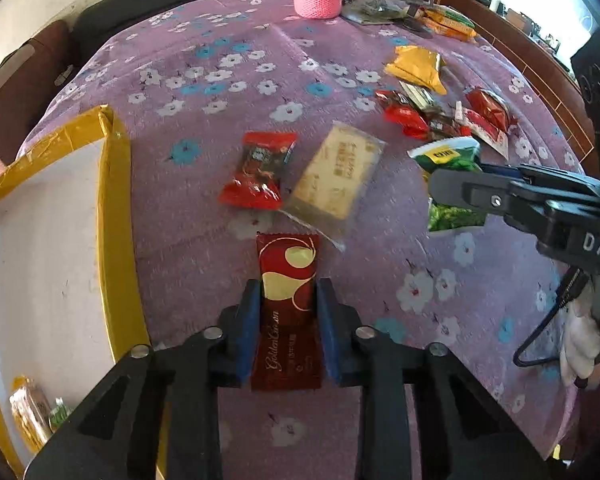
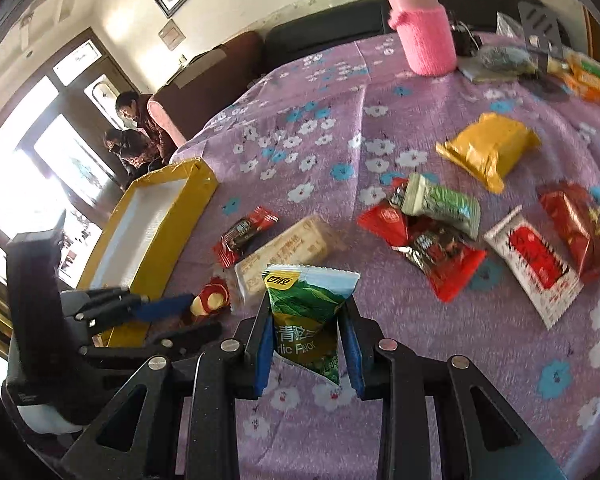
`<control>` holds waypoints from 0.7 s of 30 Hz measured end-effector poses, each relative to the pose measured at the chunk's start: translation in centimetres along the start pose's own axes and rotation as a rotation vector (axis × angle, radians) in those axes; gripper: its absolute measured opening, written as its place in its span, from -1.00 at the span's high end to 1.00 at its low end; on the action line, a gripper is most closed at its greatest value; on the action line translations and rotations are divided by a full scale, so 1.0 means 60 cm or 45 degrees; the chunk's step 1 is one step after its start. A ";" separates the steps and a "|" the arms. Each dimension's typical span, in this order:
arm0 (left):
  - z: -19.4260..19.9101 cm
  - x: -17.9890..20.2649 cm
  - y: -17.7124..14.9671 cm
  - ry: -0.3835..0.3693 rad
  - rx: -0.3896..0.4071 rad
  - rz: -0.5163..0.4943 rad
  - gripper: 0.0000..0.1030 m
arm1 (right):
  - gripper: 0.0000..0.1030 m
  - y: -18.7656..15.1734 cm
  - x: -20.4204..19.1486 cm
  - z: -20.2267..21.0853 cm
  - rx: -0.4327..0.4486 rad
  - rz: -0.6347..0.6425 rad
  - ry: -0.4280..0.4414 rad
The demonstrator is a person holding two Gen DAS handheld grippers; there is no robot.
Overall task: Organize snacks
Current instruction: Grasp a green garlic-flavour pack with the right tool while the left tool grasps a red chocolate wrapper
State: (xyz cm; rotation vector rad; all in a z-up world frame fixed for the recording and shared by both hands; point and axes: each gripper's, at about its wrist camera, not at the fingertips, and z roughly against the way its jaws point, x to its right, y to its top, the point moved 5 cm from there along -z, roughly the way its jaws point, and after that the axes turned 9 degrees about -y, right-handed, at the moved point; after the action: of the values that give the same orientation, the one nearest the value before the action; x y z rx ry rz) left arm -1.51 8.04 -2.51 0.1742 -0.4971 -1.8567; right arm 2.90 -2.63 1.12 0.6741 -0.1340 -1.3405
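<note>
Our left tool is clenched on a dark red foil wafer packet with gold swirls, the blue pads pressing its two long edges while its far end points ahead over the purple flowered tabletop. Just to the left we see the shallow yellow-taped tray with a white floor, and a couple of packets already lie in its near corner. Ahead of the wafer rest a red candy wrapper and a clear pouch holding a pale biscuit bar, side by side and touching. Our right tool enters from the right edge, carrying a green bag.

From the right wrist, we see our right tool gripping a green garlic-flavour pea bag with a white top, held upright and lifted clear of the cloth. More snacks lie scattered to the right: a mustard-yellow pillow pack, red wrappers and a white-and-red sachet. The tray sits well to the left.

We judge both picks done, so the carry is in hand. Next, each packet should travel over the tray's rim before we release it; the right tool has farther to go.
</note>
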 end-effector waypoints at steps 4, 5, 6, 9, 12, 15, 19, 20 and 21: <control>0.002 0.006 -0.007 -0.001 0.019 0.006 0.51 | 0.40 -0.005 -0.002 0.005 -0.001 0.000 0.007; 0.003 0.006 -0.007 0.000 0.024 0.014 0.50 | 0.40 -0.006 -0.002 0.004 -0.001 0.000 0.009; 0.004 0.007 -0.007 0.002 0.031 0.022 0.41 | 0.40 -0.007 -0.003 0.004 -0.002 -0.001 0.009; 0.004 0.001 -0.007 0.082 0.080 0.046 -0.20 | 0.40 -0.011 -0.004 -0.005 -0.019 -0.004 0.013; 0.005 0.004 -0.005 0.058 0.111 0.033 0.12 | 0.40 -0.015 -0.003 -0.013 -0.036 -0.009 0.010; 0.013 0.008 -0.009 0.009 0.141 0.048 0.59 | 0.40 -0.016 0.000 -0.015 -0.035 -0.021 0.012; 0.021 0.009 -0.020 -0.064 0.172 0.092 0.59 | 0.40 -0.012 0.009 -0.012 -0.004 -0.051 0.017; 0.025 0.007 -0.023 -0.085 0.185 0.107 0.59 | 0.40 -0.012 0.010 -0.012 0.003 -0.054 0.013; 0.029 0.006 -0.026 -0.097 0.197 0.119 0.59 | 0.40 -0.011 0.011 -0.010 0.013 -0.057 0.010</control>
State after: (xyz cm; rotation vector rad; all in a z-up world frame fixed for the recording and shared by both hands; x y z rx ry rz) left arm -3.60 8.53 -1.55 0.1811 -0.6914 -1.7384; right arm 2.80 -3.06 0.07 0.6943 -0.1198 -1.3808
